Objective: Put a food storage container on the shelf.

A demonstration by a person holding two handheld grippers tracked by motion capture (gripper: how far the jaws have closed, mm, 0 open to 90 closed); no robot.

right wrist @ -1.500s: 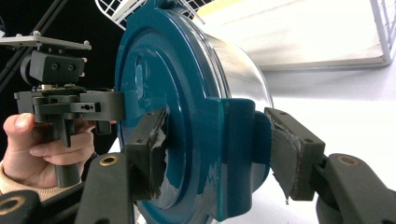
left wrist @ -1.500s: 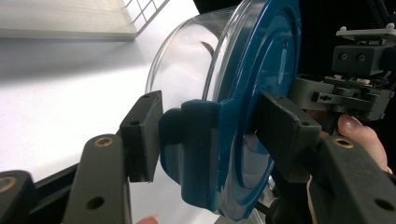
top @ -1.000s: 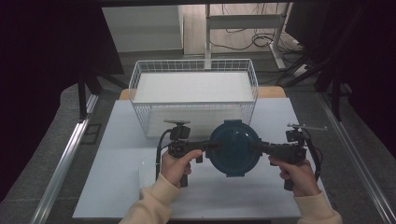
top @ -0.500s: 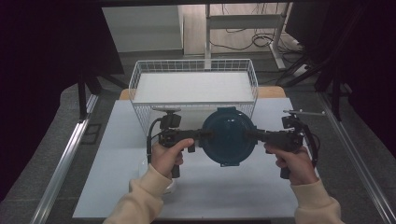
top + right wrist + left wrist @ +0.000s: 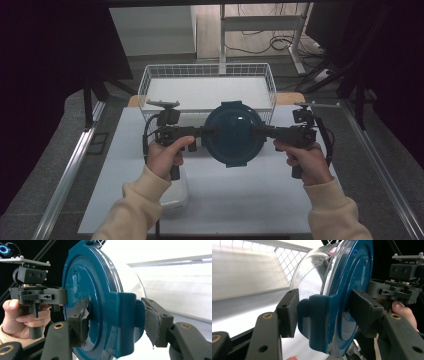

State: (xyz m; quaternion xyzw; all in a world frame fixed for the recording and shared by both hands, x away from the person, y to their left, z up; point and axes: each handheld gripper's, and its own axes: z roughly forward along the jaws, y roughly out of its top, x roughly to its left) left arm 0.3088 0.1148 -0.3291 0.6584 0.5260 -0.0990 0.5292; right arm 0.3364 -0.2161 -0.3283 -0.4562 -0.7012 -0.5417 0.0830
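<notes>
- Round container: glossy teal lid with side tabs, clear domed body, held above the white counter, before a wire basket.
- Left tool, right tool: each clamped on a lid tab.

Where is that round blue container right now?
In the high view the round blue container hangs mid-table, just in front of the white wire basket, clamped between the left gripper and right gripper.

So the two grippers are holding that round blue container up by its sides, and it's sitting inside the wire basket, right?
Not inside. The high view shows the container held in front of the basket, above the table. The left gripper and right gripper do clamp its opposite sides.
</notes>
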